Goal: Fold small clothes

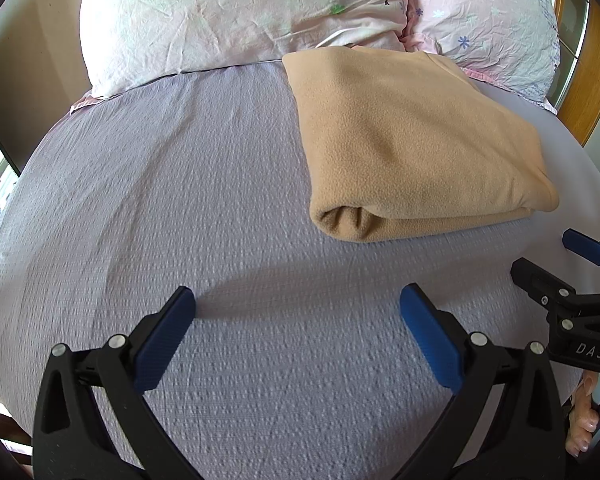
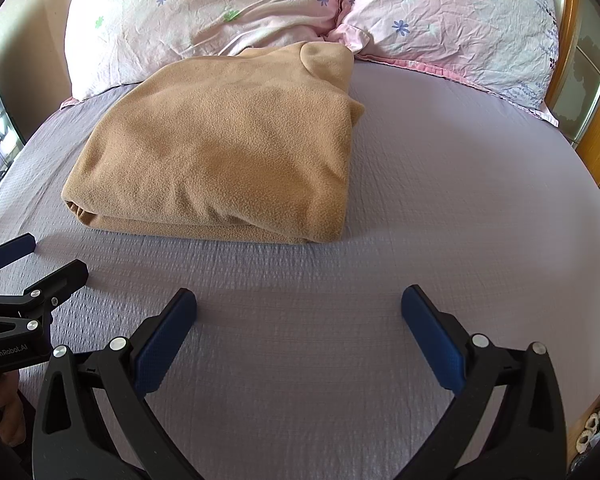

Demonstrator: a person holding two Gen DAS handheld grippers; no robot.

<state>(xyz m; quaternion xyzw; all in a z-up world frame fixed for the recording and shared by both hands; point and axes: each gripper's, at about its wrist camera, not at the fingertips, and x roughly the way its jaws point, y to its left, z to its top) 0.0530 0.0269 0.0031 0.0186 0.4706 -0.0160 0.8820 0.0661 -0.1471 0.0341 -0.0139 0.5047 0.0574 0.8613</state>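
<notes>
A tan fleece garment (image 1: 416,144) lies folded into a thick rectangle on the lilac bed sheet (image 1: 180,220), its far end against the pillows. It also shows in the right wrist view (image 2: 224,148). My left gripper (image 1: 298,300) is open and empty, low over bare sheet, short of the garment's near left corner. My right gripper (image 2: 299,300) is open and empty over bare sheet, short of the garment's near right corner. Each gripper shows at the edge of the other's view: the right gripper (image 1: 540,256) and the left gripper (image 2: 56,256), both open.
Two floral pink pillows (image 2: 204,12) (image 2: 452,20) lie along the head of the bed. A wooden headboard (image 2: 592,148) stands at the right. A beige wall (image 1: 32,80) is at the left. The bed sheet (image 2: 460,200) spreads right of the garment.
</notes>
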